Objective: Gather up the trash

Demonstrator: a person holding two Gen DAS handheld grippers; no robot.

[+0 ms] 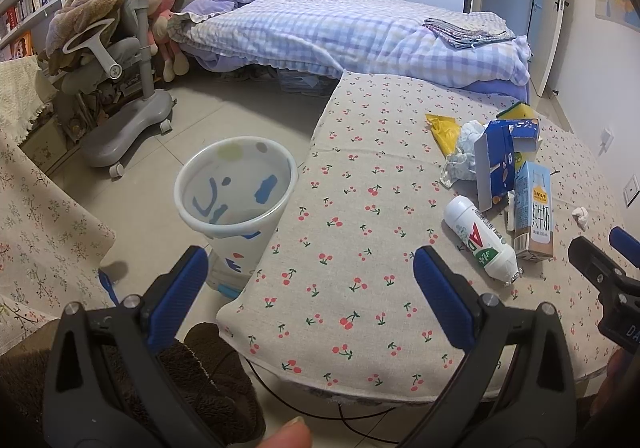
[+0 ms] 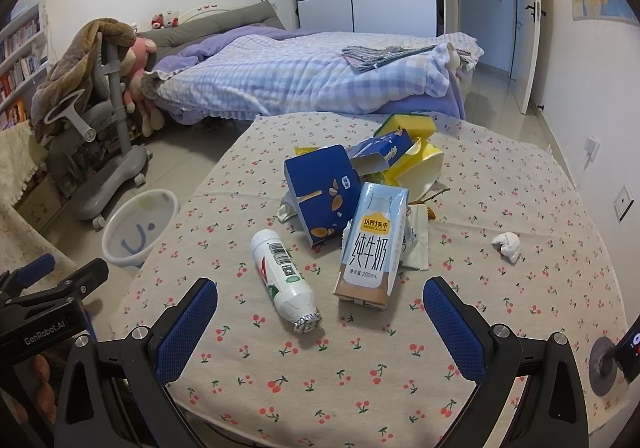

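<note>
A pile of trash lies on the cherry-print table (image 2: 500,328): a white drink bottle (image 2: 283,280) on its side, a pale blue milk carton (image 2: 372,248), a torn blue box (image 2: 322,189), yellow wrappers (image 2: 424,163), a yellow sponge (image 2: 412,125) and a crumpled tissue (image 2: 507,244). The bottle (image 1: 480,244), carton (image 1: 534,209) and box (image 1: 496,159) also show in the left wrist view. A white patterned bin (image 1: 236,199) stands on the floor left of the table (image 1: 360,207); it shows in the right view too (image 2: 138,226). My left gripper (image 1: 310,286) is open and empty over the table's left corner. My right gripper (image 2: 320,314) is open and empty, just short of the bottle.
A grey rolling chair (image 1: 120,87) draped with a brown blanket stands on the tiled floor left of the bin. A bed (image 1: 320,31) with a checked quilt lies behind the table. A cloth-covered surface (image 1: 36,215) is at the left. A black cable (image 1: 320,408) hangs below the table's front edge.
</note>
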